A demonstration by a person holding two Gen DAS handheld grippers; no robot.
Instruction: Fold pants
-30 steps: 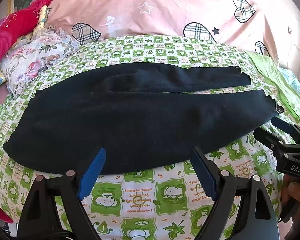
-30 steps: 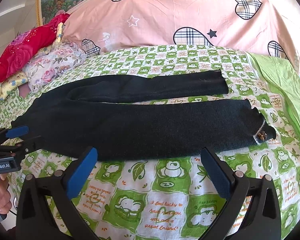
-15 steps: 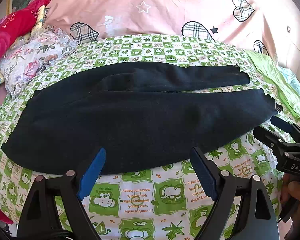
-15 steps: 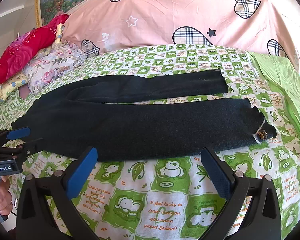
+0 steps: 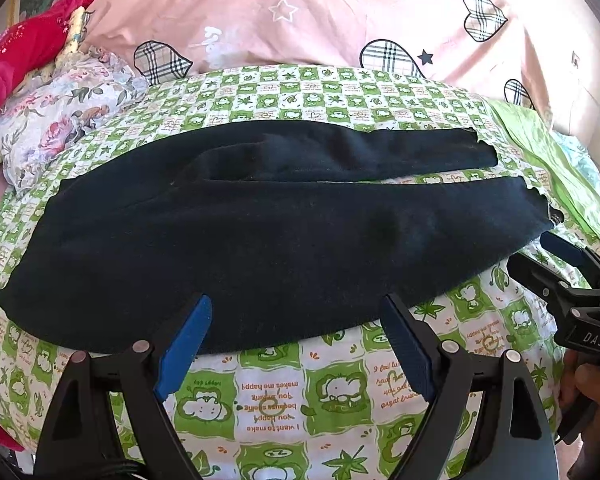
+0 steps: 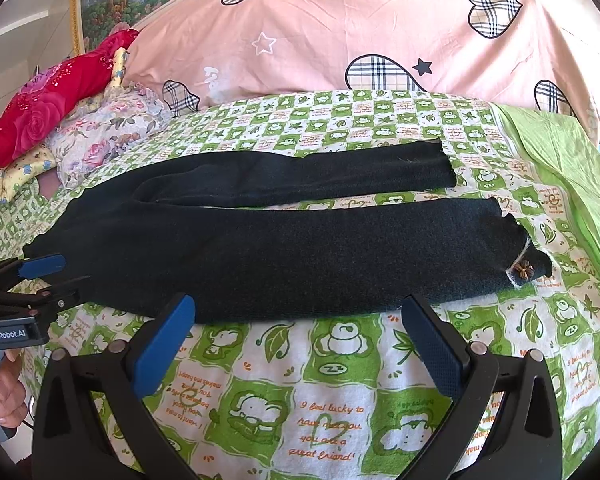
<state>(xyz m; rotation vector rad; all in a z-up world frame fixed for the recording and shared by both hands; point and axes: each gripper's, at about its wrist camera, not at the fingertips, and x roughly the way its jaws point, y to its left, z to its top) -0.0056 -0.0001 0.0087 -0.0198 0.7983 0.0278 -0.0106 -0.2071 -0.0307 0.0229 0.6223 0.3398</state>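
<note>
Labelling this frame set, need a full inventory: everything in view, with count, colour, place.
pants: 1, black, flat across the bed, legs to the right
checked sheet: 1, green and white, under the pants
pink quilt: 1, plaid hearts, behind
floral pillow: 1, far left
red bedding: 1, far left
green sheet: 1, right edge
left hand-held gripper: 1, black, blue pads, open at waist end
right hand-held gripper: 1, same, open near the cuffs

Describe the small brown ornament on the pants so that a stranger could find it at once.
Start at the green and white checked bedsheet, where the black pants lie flat. Follow the nearer leg to its right end. The brown flower ornament sits there beside a pale frayed edge, the only non-black spot on the pants.
</note>
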